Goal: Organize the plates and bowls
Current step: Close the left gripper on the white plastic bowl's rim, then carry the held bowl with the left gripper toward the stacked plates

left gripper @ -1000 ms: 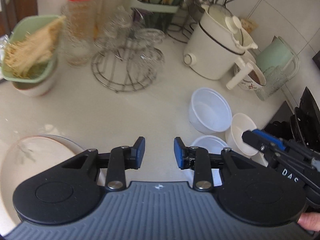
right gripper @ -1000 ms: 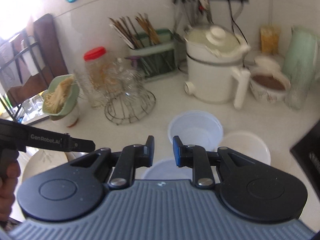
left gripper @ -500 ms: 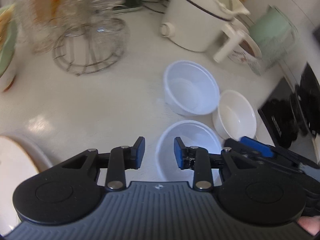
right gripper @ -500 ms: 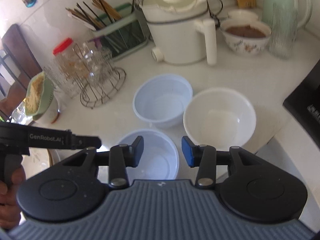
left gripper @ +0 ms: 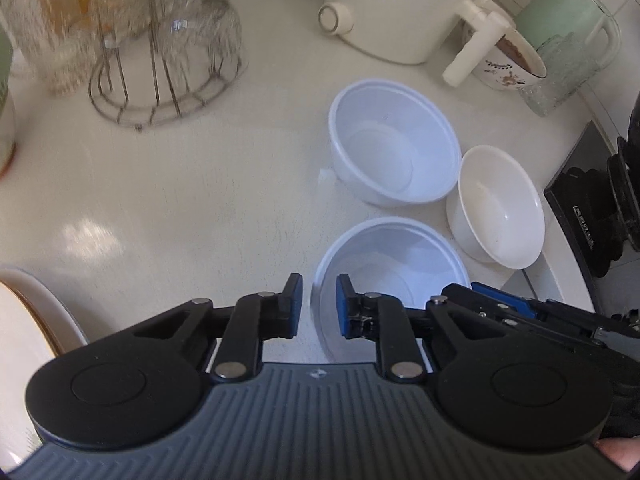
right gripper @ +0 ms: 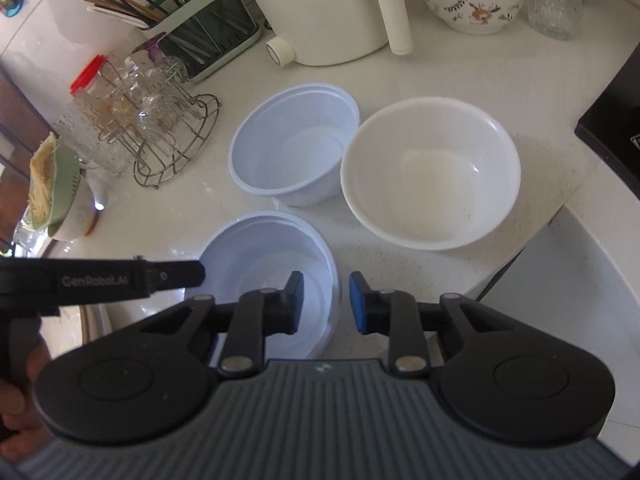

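Bowl [left gripper: 394, 276] rim sits between both closing tools; left tool [left gripper: 319, 307] and right tool [right gripper: 326, 302] ungripped.

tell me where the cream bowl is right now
The cream bowl sits on the counter near its right edge in the right wrist view, beside the far plastic bowl and behind the near plastic bowl.

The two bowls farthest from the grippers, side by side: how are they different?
The bluish plastic bowl has thin, steep walls and a flanged rim; the white bowl beside it is creamier, glossier, wider and smoothly rounded. The bluish bowl sits nearer the wire rack. Both stand upright and empty.
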A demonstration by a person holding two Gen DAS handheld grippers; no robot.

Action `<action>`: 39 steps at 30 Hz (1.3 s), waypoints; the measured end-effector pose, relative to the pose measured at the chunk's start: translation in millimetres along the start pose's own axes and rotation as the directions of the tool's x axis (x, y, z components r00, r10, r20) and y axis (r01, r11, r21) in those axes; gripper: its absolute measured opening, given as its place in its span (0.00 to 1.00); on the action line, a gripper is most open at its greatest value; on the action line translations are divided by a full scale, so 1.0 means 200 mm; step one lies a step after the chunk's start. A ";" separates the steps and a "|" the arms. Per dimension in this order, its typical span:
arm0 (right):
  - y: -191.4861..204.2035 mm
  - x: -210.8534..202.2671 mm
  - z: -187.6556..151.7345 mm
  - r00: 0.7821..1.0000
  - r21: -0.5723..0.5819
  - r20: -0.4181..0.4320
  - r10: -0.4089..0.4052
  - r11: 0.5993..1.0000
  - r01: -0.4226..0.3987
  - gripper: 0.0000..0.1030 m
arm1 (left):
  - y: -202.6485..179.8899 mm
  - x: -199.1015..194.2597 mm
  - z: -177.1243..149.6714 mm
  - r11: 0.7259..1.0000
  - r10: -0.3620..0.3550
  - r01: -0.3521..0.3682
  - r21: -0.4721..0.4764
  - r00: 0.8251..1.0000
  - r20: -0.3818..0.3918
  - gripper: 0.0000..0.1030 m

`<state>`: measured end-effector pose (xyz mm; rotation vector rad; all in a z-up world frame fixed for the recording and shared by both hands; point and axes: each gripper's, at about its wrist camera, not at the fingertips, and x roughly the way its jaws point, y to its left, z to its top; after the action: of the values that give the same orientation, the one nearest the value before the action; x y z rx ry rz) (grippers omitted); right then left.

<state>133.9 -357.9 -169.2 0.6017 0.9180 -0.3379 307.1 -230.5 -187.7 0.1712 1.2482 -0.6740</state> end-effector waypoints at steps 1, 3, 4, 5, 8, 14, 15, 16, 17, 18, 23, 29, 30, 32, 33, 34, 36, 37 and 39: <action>0.00 0.01 0.00 1.000 0.000 -0.005 0.002 1.000 -0.002 0.20 | 0.01 0.01 0.00 1.000 -0.008 0.008 -0.015 1.000 -0.006 0.19; 0.00 0.02 -0.01 1.000 -0.001 -0.015 0.000 1.000 0.000 0.17 | 0.02 0.01 -0.01 0.999 -0.026 0.025 -0.036 1.000 -0.016 0.19; 0.00 0.02 -0.01 1.000 0.003 -0.017 0.004 1.000 -0.004 0.16 | 0.02 0.01 -0.02 0.999 -0.026 0.026 -0.036 1.000 -0.016 0.19; -0.01 0.02 -0.01 1.000 0.009 -0.020 0.006 1.000 -0.006 0.16 | 0.03 0.01 -0.02 0.999 -0.027 0.027 -0.036 0.999 -0.018 0.19; -0.01 0.02 -0.02 1.000 0.022 -0.024 0.019 1.000 -0.018 0.14 | 0.06 0.00 -0.03 0.997 -0.040 0.038 -0.061 0.999 -0.021 0.19; 0.07 -0.01 -0.02 0.998 -0.018 -0.003 0.068 0.998 -0.068 0.14 | 0.14 -0.10 -0.05 0.994 -0.033 0.035 -0.099 0.999 0.018 0.19; 0.08 -0.01 -0.02 0.997 -0.029 0.001 0.078 0.997 -0.078 0.14 | 0.16 -0.12 -0.05 0.994 -0.030 0.032 -0.109 0.999 0.026 0.19; 0.10 -0.01 -0.02 0.996 -0.038 -0.001 0.087 0.996 -0.087 0.14 | 0.18 -0.14 -0.05 0.992 -0.027 0.031 -0.119 0.999 0.033 0.19; 0.12 0.00 -0.01 0.995 -0.048 -0.005 0.095 0.994 -0.095 0.14 | 0.20 -0.15 -0.06 0.991 -0.024 0.029 -0.129 0.999 0.040 0.19; 0.14 0.01 -0.01 0.995 -0.058 -0.009 0.103 0.993 -0.103 0.14 | 0.22 -0.17 -0.06 0.990 -0.020 0.026 -0.138 0.999 0.045 0.19; 0.25 0.03 -0.01 0.988 -0.112 -0.016 0.155 0.982 -0.155 0.14 | 0.33 -0.25 -0.09 0.981 0.011 0.005 -0.194 0.997 0.080 0.19; 0.39 0.09 -0.02 0.979 -0.162 -0.042 0.200 0.966 -0.204 0.14 | 0.46 -0.30 -0.11 0.966 0.079 -0.055 -0.251 0.993 0.088 0.19; 0.41 0.10 -0.02 0.979 -0.175 -0.043 0.202 0.963 -0.206 0.15 | 0.47 -0.30 -0.12 0.964 0.092 -0.068 -0.256 0.992 0.083 0.19; 0.45 0.12 -0.03 0.979 -0.204 -0.048 0.199 0.957 -0.205 0.15 | 0.50 -0.29 -0.14 0.959 0.107 -0.085 -0.271 0.992 0.070 0.19; 0.47 0.13 -0.04 0.980 -0.214 -0.051 0.193 0.956 -0.200 0.15 | 0.50 -0.29 -0.15 0.958 0.112 -0.090 -0.271 0.991 0.070 0.19; 0.48 0.13 -0.04 0.980 -0.223 -0.052 0.191 0.954 -0.198 0.15 | 0.51 -0.28 -0.16 0.958 0.119 -0.096 -0.269 0.990 0.070 0.20; 0.50 0.14 -0.04 0.980 -0.232 -0.055 0.193 0.952 -0.200 0.15 | 0.51 -0.28 -0.17 0.958 0.127 -0.105 -0.267 0.990 0.066 0.20; 0.51 0.15 -0.04 0.980 -0.233 -0.057 0.192 0.952 -0.200 0.15 | 0.52 -0.29 -0.18 0.958 0.131 -0.109 -0.267 0.989 0.066 0.20; 0.51 0.17 -0.03 0.980 -0.236 -0.067 0.189 0.951 -0.200 0.15 | 0.53 -0.29 -0.18 0.957 0.137 -0.114 -0.267 0.988 0.069 0.20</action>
<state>201.1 -274.8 -165.1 0.4710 0.9170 -0.0341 327.4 -108.1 -172.2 0.0007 1.2190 -0.3965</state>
